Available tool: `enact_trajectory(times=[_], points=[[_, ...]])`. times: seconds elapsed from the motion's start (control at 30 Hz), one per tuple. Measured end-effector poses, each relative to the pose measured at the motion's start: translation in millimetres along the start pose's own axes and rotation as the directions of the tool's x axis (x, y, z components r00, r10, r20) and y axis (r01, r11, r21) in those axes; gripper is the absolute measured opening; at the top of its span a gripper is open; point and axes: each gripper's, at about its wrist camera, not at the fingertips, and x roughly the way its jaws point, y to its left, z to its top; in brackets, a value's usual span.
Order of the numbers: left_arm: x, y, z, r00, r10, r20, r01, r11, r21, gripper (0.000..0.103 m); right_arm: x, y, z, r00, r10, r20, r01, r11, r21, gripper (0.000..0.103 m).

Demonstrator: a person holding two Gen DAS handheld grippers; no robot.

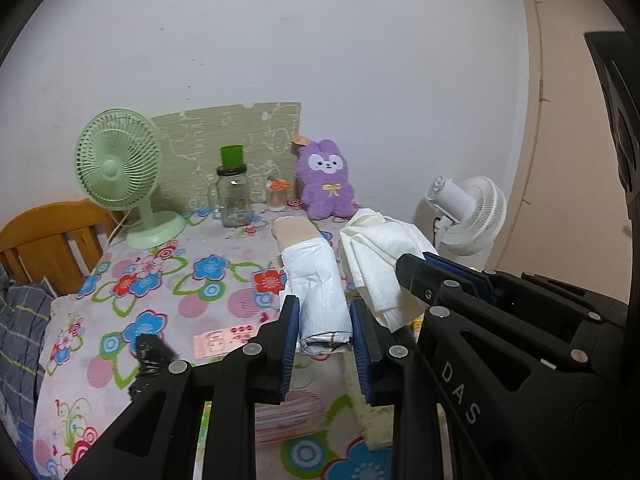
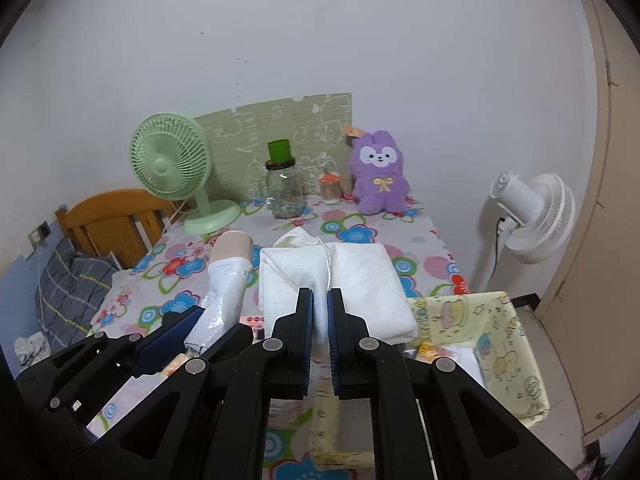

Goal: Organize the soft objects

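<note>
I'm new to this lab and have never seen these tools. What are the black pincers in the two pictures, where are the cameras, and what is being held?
They are two hand-held grippers, one in each of a person's hands, each carrying a wide-angle camera that looks along its fingers.

In the left camera's picture, the left gripper is shut on a white plastic-wrapped roll.

In the right camera's picture, the right gripper pinches a folded white cloth.

Below lies a flowered tablecloth. At the back stand a green fan, a glass jar and a purple plush bunny. A yellow fabric bin sits at the right.
</note>
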Motion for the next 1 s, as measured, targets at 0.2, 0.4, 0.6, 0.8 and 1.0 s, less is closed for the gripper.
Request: enact_trajectory(times=[0.2,0.4,0.6,0.8,1.0], points=[[9.5,-15.3,0.4,1.000,-0.026,-0.009,0.026,1.000,0.016,0.025,0.7,-17.8,-2.3,1.000,-0.028,-0.003,0.028,1.000,0.006,0.010],[20.7,-28.9,-1.0,0.999,-0.049,-0.024,0.050,0.998,0.033,0.025,5.2,-35.9,-6.1,0.999,-0.047,-0.012,0.047,0.999,0.025,0.010],[36.8,-45.2,-4.5,0.995,-0.084,-0.058,0.088,0.995,0.055,0.025,12.3,-55.0,-12.7,0.997,-0.075,-0.034,0.077,0.996,0.052,0.010],[50.9,-58.3,-7.5,0.990,-0.104,-0.090,0.110,0.991,0.071,0.025,19.5,-72.1,-20.3,0.994,-0.096,-0.059,0.100,0.992,0.075,0.010],[65.8,-68.4,-13.1,0.984,-0.114,-0.137,0.127,0.988,0.087,0.025,30.0,-87.5,-28.7,0.990,-0.105,-0.098,0.114,0.988,0.101,0.010]])
